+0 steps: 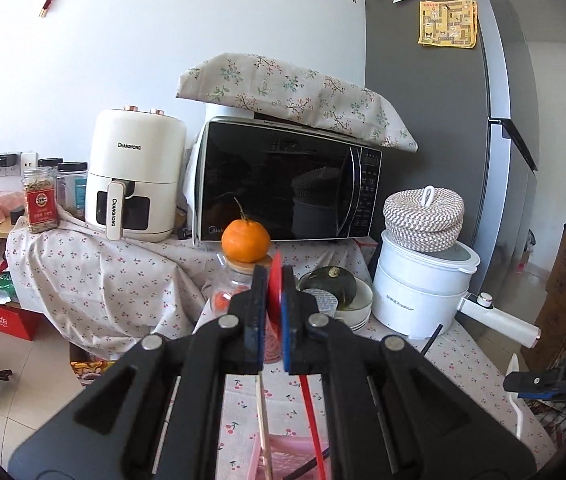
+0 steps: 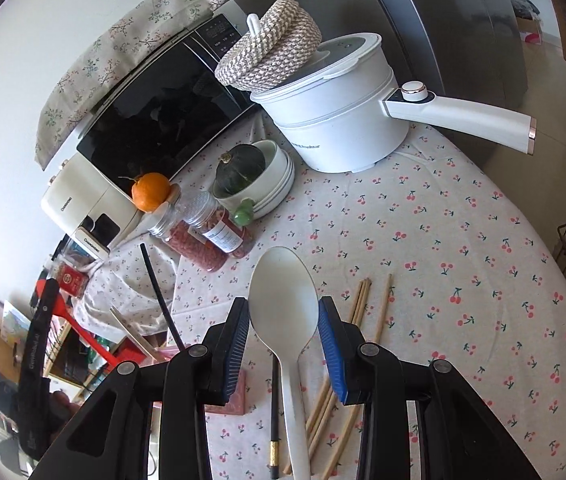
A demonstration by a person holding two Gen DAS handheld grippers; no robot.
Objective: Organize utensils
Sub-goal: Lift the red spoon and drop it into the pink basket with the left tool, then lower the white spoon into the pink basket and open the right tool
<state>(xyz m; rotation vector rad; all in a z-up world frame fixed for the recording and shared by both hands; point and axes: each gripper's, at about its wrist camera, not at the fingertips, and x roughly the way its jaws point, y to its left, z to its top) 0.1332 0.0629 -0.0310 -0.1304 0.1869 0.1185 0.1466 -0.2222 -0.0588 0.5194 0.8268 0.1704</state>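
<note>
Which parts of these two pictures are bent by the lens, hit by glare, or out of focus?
Left wrist view: the fridge edge curves strongly, the microwave door mirrors the room, and the red utensil between the fingers looks soft. Right wrist view: the tablecloth bulges like a dome, black corners frame it, and the white spoon stays sharp.

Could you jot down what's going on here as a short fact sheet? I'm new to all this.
Setting: table under a cherry-print cloth, kitchen appliances behind
Left claw: shut on a thin red utensil
Right claw: gripping a white spoon by the bowl, handle trailing back
Loose on the cloth: wooden chopsticks, one black chopstick
Nearby: white electric pot with a woven basket on it, an orange on a jar
Sorting: unfinished
</note>
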